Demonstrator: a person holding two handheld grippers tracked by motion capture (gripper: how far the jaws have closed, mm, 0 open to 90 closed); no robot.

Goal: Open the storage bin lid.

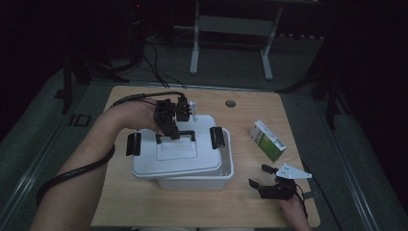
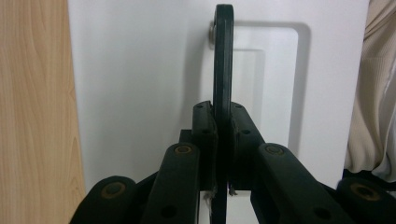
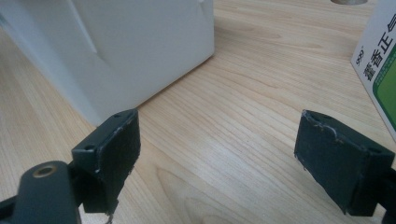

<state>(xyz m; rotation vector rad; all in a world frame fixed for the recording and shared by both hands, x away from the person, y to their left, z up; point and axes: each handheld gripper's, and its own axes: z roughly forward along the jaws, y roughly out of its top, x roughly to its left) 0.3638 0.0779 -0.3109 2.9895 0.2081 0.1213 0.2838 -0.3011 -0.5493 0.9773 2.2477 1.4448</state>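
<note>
Atop the white box, my left fingers pinched the lid's black handle, its long axis running straight ahead between them. Right of the box, my right fingers rested spread over the counter, the carton beyond them.

A dim lab: wooden table, floor cables, equipment stands.

The lid sits askew on the bin, carton to its right.
</note>
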